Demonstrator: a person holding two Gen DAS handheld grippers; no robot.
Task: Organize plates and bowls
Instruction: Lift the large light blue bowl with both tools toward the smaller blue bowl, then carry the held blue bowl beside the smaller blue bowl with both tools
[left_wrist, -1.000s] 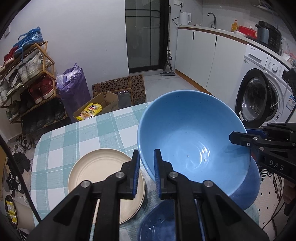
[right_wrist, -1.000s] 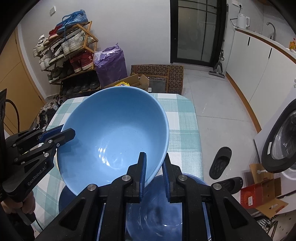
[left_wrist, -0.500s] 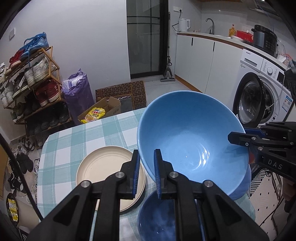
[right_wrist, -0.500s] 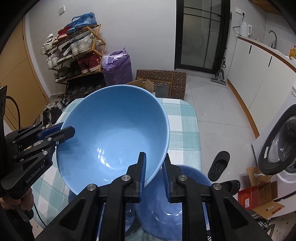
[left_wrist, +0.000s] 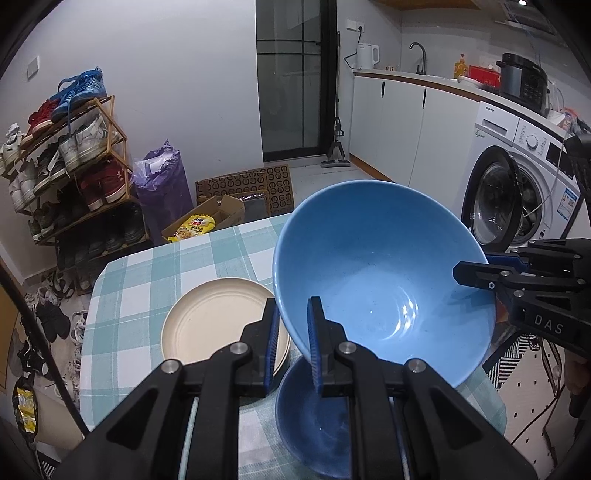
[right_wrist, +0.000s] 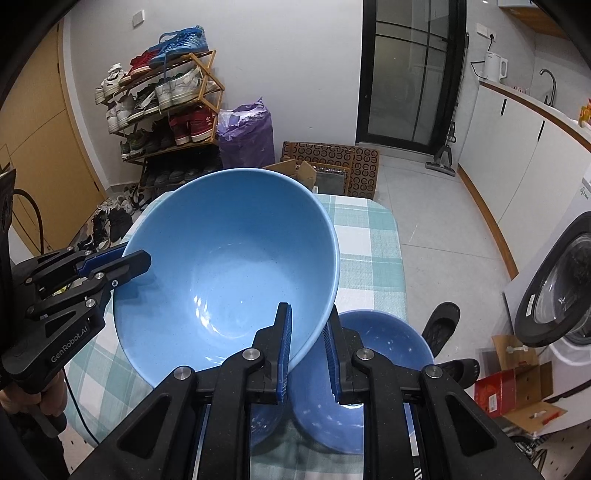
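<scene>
Large light-blue bowl (left_wrist: 384, 273): held aloft above the checked table (left_wrist: 155, 280), tilted, opening turned toward the cameras; left gripper (left_wrist: 291, 343) clamped on its near-left rim, right gripper (right_wrist: 306, 343) clamped on its near-right rim, one finger inside and one outside in each case; dark-blue bowls (right_wrist: 373, 354) seated on the table beneath; cream plate (left_wrist: 210, 321) lying flat at the left.

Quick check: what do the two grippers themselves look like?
Both are black, angular two-finger frames with blue ribbed pads and silver pivot bolts. The left gripper reads "GenRobot.AI" in white and trails a black cable; the right gripper reads "DAS". No sleeves show.
</scene>
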